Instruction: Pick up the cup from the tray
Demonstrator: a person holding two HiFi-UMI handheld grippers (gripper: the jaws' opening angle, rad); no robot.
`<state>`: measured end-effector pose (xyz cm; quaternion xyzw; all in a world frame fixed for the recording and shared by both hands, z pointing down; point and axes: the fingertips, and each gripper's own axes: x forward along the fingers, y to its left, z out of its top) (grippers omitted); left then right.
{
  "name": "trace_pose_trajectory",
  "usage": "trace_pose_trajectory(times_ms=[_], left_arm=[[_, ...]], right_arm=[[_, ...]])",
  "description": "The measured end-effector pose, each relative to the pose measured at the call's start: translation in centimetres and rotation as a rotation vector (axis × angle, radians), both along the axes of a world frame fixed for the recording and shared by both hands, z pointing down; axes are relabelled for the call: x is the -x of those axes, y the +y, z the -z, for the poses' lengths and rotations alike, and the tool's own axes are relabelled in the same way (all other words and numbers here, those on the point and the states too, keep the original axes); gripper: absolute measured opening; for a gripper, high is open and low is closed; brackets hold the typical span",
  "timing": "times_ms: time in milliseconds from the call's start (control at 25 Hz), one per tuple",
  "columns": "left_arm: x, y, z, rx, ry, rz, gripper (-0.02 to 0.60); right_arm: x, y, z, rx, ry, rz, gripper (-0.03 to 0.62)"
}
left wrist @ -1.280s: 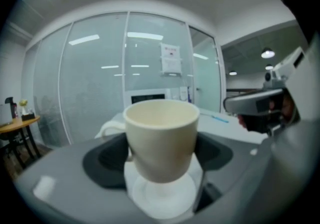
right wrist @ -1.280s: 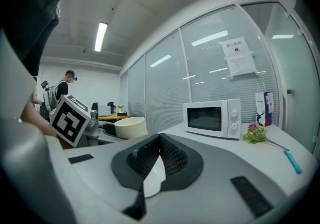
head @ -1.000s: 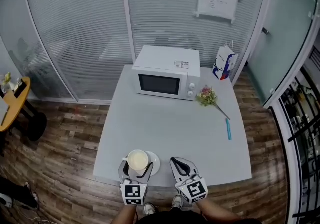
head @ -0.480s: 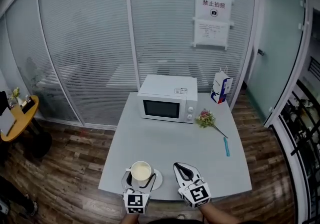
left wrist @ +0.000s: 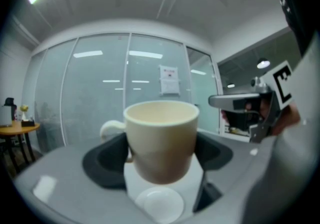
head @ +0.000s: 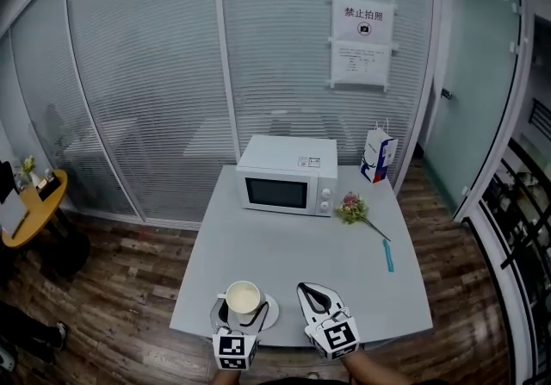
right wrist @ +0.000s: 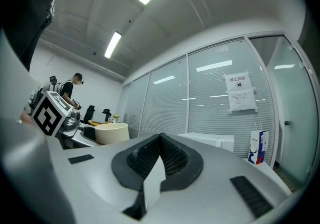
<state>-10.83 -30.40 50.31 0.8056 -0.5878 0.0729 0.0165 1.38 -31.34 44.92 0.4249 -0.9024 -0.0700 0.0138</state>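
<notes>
Left hand-held gripper (left wrist: pixel 160 160) clamps the cream ceramic cup (left wrist: pixel 161 138) over the small white round tray (head: pixel 270 313); best raised straight and level. Right hand-held gripper (right wrist: pixel 161 143) is pinched closed, empty.

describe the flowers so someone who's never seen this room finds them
Start at the white microwave at the far end of the grey table. Just off its right front corner lies a small bunch of flowers, pink and green, its stem pointing toward a blue stick. Unlike the blue-and-white paper bag behind it, it is leafy and lies flat.
</notes>
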Motion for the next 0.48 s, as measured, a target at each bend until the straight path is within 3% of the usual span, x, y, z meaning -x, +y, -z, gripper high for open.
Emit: trace_pose_trajectory(times_ms=[480], left_arm=[[-0.40,-0.13,0.79,-0.023,-0.011,-0.021,0.410]], right_arm=[[-0.05,-0.12,0.31,-0.001,0.008,-0.012,0.005]])
